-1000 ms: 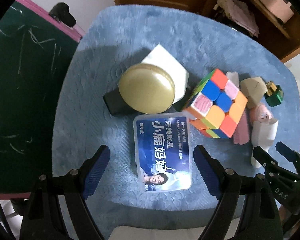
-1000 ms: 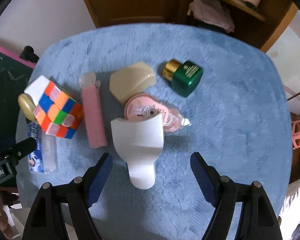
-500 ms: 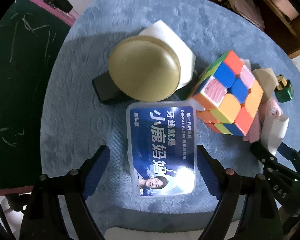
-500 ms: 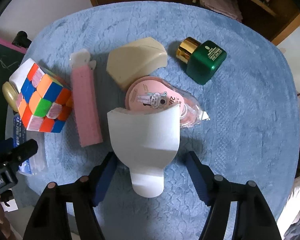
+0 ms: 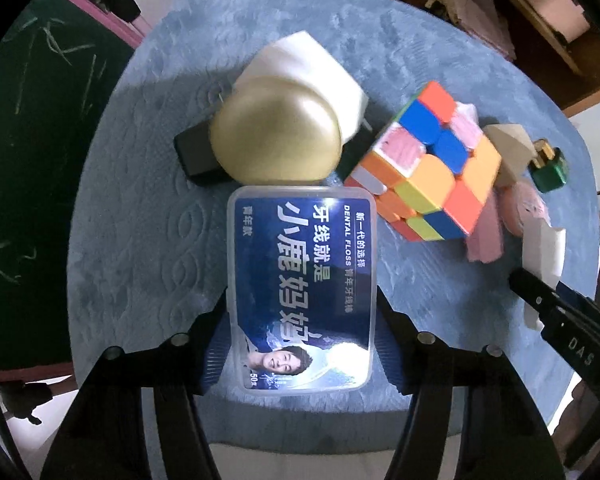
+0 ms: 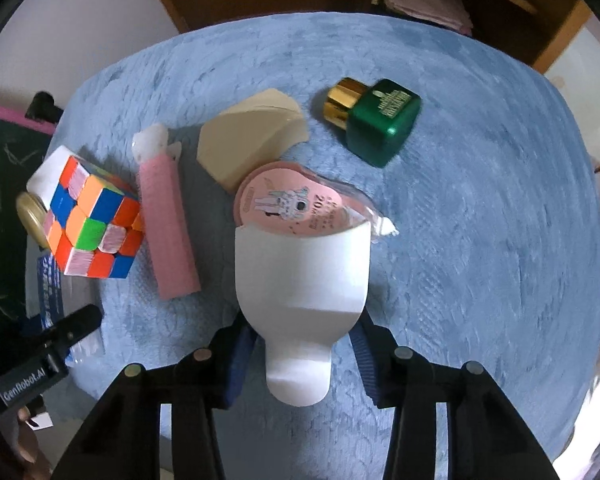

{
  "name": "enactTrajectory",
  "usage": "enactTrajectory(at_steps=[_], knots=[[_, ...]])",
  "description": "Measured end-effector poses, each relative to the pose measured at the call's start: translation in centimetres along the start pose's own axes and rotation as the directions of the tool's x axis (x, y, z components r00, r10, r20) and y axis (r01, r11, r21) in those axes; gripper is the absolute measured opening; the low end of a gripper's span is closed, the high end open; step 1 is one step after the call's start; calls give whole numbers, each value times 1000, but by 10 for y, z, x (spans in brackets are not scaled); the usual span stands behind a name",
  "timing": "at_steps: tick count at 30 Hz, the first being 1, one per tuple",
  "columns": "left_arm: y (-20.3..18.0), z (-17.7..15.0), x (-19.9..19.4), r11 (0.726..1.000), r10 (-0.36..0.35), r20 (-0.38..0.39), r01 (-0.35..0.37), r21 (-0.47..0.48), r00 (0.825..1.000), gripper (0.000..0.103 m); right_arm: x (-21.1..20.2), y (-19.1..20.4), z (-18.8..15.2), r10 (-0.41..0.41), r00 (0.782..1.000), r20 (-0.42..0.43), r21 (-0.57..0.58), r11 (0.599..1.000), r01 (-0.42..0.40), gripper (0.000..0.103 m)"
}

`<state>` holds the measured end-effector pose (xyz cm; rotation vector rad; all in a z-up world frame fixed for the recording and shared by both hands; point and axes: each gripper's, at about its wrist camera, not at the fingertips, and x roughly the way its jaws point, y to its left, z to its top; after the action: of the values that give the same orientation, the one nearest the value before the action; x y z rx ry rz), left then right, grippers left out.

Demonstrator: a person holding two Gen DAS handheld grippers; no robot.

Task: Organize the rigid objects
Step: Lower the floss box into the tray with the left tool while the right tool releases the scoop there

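My left gripper point(image 5: 300, 344) has its blue pads against both long sides of the clear dental floss box with a blue label point(image 5: 300, 280), which lies on the blue cloth table. My right gripper point(image 6: 300, 354) has its pads against the narrow end of a white scoop-shaped piece point(image 6: 300, 276). A colour cube point(image 5: 428, 168) sits right of the floss box and also shows in the right wrist view point(image 6: 92, 220). A gold round lid point(image 5: 276, 132) lies just beyond the floss box.
A pink stick point(image 6: 168, 216), a beige scoop point(image 6: 252, 140), a pink round tape case point(image 6: 288, 200) and a green bottle with gold cap point(image 6: 380, 120) lie on the blue cloth point(image 6: 480, 240). A white block point(image 5: 312, 64) and a black item point(image 5: 192, 152) sit by the gold lid.
Both grippers moved forward and down over their objects and closed from wide open onto the floss box and the white scoop.
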<state>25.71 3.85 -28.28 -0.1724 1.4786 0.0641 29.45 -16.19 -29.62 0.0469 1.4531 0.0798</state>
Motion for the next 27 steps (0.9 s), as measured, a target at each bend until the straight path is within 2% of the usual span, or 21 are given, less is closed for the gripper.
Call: enactTrajectory(at_steps=[4,5,14,22,27], knots=[[-2,-10,-24,1000,-17,42,16,7,999,66,-15,-10,-8,21,1000,18,32,999,-22,43],[-1,-12,-31,1000,-19,58,18,14,998,66,-21,-12,-12,31,999,27,40,999,-33,31],[-12,-38,-99,997,-46,189,33,73,981,66,-70,-27,-37,95,989,110,62,993,-102,31],[-6,-79,-166,992,-100,280,74,104,955,66,-140,-21,-82,148,961,234,7,988,-154,31],[-5,-114,-207,988,-119,339,78,131,933,66,-197,-12,-125,188,927,324,-63,982,-177,31]])
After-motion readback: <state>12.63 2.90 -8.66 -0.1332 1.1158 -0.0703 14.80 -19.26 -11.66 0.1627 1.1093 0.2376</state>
